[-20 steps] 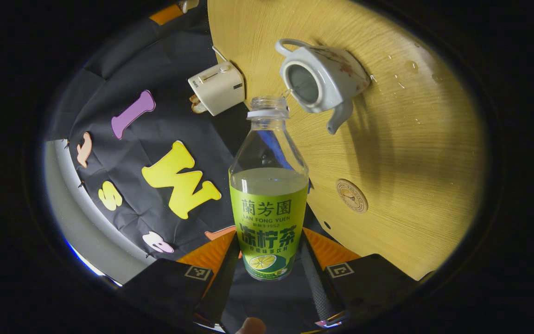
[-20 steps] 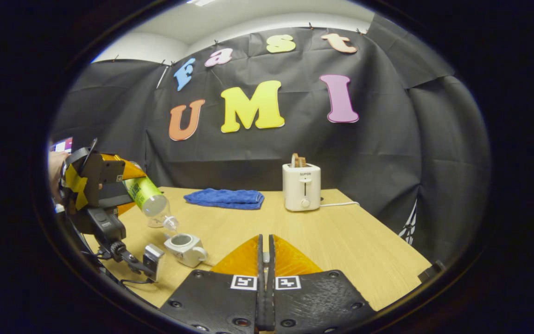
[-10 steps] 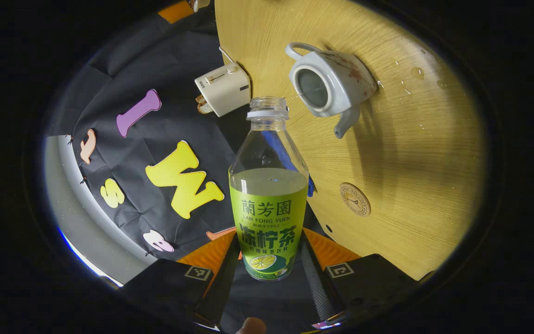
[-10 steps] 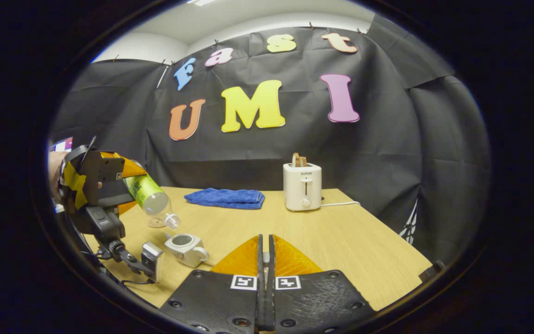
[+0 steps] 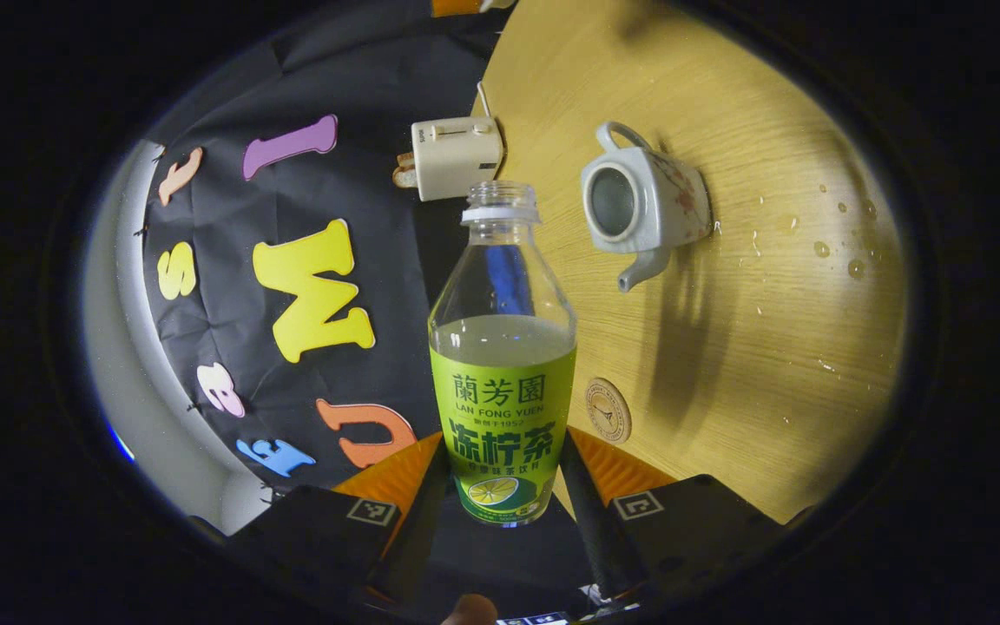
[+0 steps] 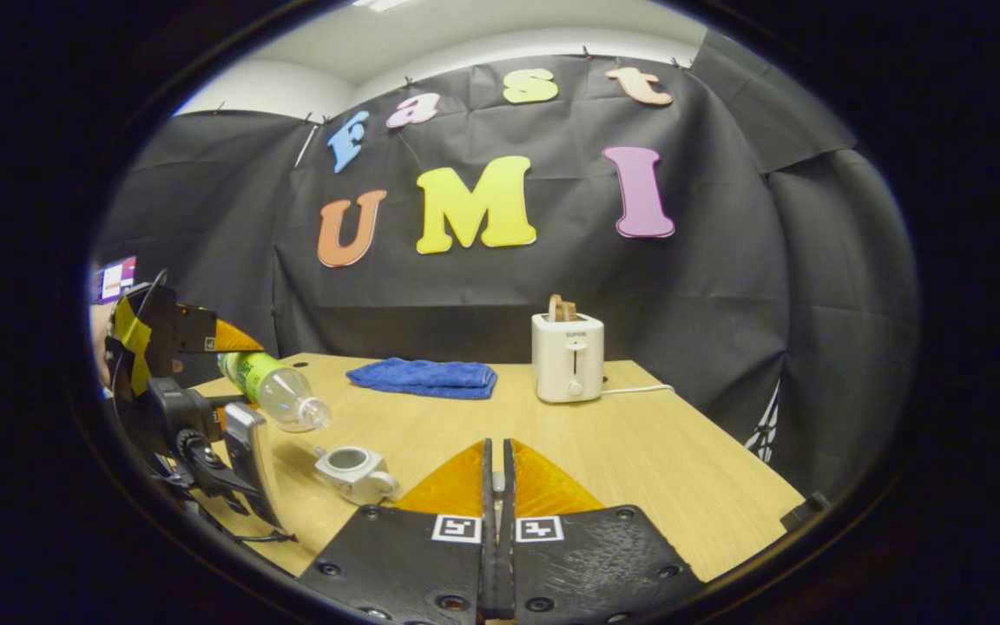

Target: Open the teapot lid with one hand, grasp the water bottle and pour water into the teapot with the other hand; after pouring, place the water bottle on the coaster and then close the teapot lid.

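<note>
A clear bottle with a green label (image 5: 503,391), uncapped and about half full, is clamped at its lower body by my left gripper (image 5: 503,464). In the right gripper view the bottle (image 6: 279,391) lies nearly level, its mouth up and to the left of the white teapot (image 6: 352,464). The teapot (image 5: 643,204) stands lidless on the wooden table, spout towards the round coaster (image 5: 608,411). My right gripper (image 6: 497,473) hovers right of the teapot with its fingers together on a small pale piece, the lid's knob; the remainder of the lid is hidden.
A white toaster (image 6: 568,358) with a cord stands at the back of the table (image 6: 656,451), a folded blue cloth (image 6: 422,378) to its left. Water drops (image 5: 812,247) dot the wood beside the teapot. A hand holds the left gripper at the left edge.
The bottle has swung up from a steep downward tilt over the teapot to nearly level, and its mouth has drawn back from the teapot's opening. The right gripper has barely moved.
</note>
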